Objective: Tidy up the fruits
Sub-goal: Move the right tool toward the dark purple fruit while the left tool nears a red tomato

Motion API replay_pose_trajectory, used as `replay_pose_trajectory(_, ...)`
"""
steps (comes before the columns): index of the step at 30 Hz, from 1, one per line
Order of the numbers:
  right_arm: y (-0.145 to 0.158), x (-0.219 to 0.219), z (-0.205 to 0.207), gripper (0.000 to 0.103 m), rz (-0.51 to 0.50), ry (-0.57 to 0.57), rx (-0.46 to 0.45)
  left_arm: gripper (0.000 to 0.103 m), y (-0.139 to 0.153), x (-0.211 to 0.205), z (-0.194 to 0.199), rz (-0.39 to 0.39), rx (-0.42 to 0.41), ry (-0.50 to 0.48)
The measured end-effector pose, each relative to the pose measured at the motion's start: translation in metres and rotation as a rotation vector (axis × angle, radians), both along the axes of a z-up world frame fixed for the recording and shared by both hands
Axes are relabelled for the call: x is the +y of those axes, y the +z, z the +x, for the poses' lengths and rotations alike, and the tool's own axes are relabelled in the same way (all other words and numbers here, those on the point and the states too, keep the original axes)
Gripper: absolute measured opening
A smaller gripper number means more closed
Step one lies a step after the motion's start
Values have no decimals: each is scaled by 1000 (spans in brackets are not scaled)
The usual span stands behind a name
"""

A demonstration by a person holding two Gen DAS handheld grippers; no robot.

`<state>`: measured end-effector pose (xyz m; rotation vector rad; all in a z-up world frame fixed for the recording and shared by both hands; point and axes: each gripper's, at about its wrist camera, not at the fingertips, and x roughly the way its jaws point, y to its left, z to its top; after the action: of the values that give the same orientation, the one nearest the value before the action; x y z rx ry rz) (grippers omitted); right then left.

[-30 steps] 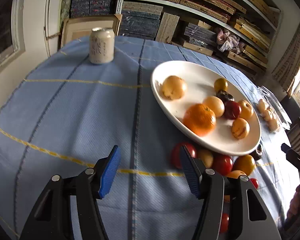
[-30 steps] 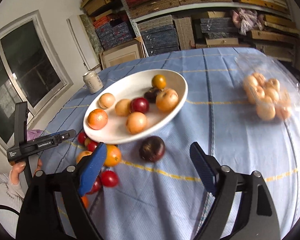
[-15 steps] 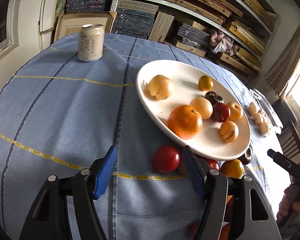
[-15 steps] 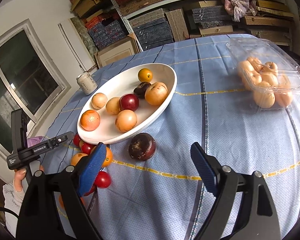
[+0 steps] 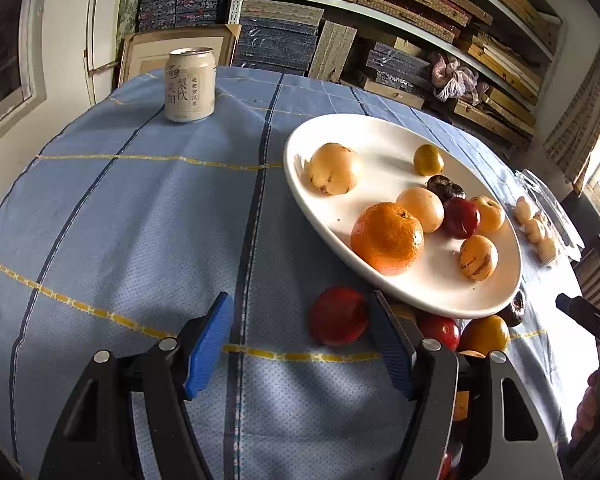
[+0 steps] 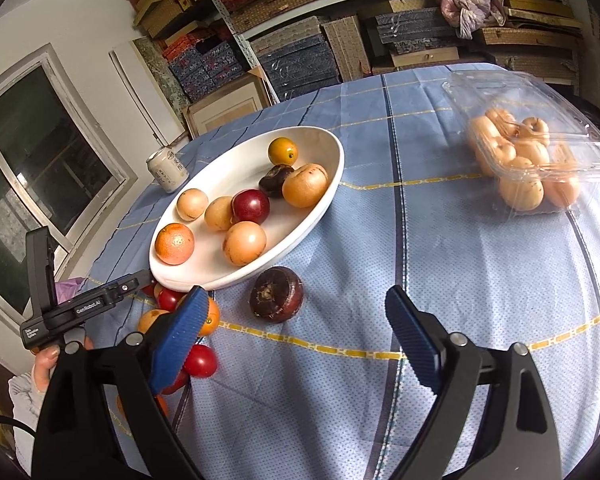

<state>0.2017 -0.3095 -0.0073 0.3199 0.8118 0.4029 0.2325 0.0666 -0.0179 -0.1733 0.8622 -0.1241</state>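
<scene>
Red fruit [image 5: 338, 315] ahead between open left jaws.

Loose fruits [image 5: 439, 330] partly hidden behind plate rim [image 5: 451, 312] & left hand-held gripper [image 5: 300, 340]; can [image 6: 167, 170] txt too small.

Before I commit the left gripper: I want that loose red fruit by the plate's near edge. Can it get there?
Probably yes. The left gripper is open, the red fruit lies just ahead between its fingers, nothing between; the white plate rim sits close behind it.
</scene>
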Motion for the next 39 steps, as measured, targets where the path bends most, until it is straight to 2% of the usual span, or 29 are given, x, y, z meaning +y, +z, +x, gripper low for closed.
replay_pose_trajectory(4,-2,0,2,88,-6,-3,10,68,-6,0,3,-61,26,-31)
replay_pose_trajectory(8,-3,1,2,88,-6,-2,11,61,-4,-8,3,-34,18,-44)
replay_pose_trajectory(11,-4,2,2,88,-8,5,10,57,-4,-7,3,-50,24,-42)
replay_pose_trajectory(13,-4,4,2,88,-14,13,8,43,-4,-7,4,-83,29,-61)
replay_pose_trajectory(14,-4,4,2,88,-17,15,6,41,-3,-8,3,-85,29,-63)
replay_pose_trajectory(17,-3,5,2,88,-28,17,-5,41,-2,-13,1,-56,20,-67)
replay_pose_trajectory(31,-4,10,1,88,-45,25,-11,41,1,-22,-7,-36,-2,-81)
replay_pose_trajectory(35,-4,9,1,88,-46,21,-12,31,2,-25,-10,-32,-8,-98)
replay_pose_trajectory(39,-6,10,1,88,-51,26,-8,31,2,-29,-10,-3,-28,-104)
